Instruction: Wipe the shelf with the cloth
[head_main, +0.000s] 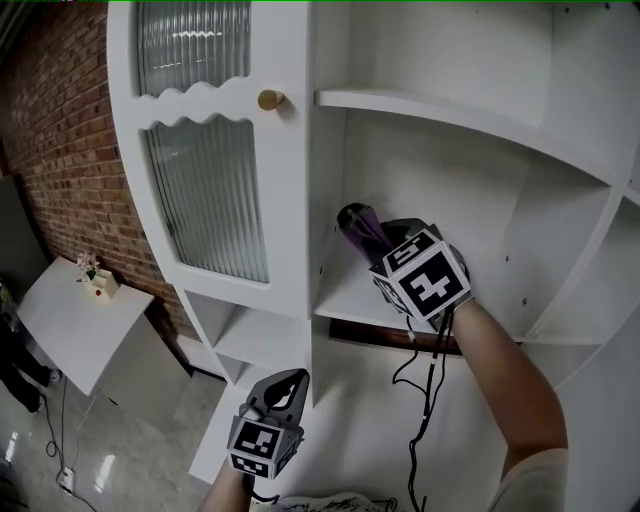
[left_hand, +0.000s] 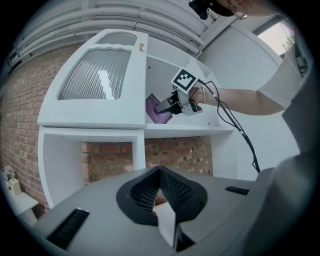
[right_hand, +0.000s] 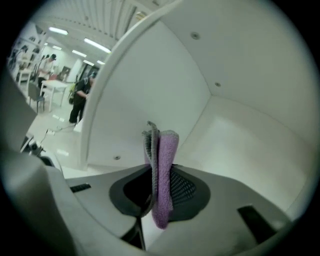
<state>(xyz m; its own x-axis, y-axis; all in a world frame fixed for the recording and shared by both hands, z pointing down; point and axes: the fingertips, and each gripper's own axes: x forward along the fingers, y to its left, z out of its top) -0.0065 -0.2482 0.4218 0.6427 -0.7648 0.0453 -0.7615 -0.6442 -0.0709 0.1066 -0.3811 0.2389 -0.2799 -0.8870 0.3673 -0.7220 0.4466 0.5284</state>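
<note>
Open indoor hall, workplace-like: strip lights (right_hand: 95, 45), tables (right_hand: 55, 85), brick wall (head_main: 60, 120), white cabinet (head_main: 290, 200).

— Where's the purple terry cloth (right_hand: 164, 160)?
— Folded, grey backing showing, standing upright, pinched in the right gripper (right_hand: 159, 192).
— And the white cabinet shelf (head_main: 343, 296)?
— The cloth sits over its left end, by the side wall.

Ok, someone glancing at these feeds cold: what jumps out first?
The purple terry cloth stands out most, pinched between the fingers of the right gripper, which reaches onto the white cabinet shelf. Next comes the ribbed glass door with its round gold knob, left of that bay. The left gripper hangs lower down, shut and empty.
</note>
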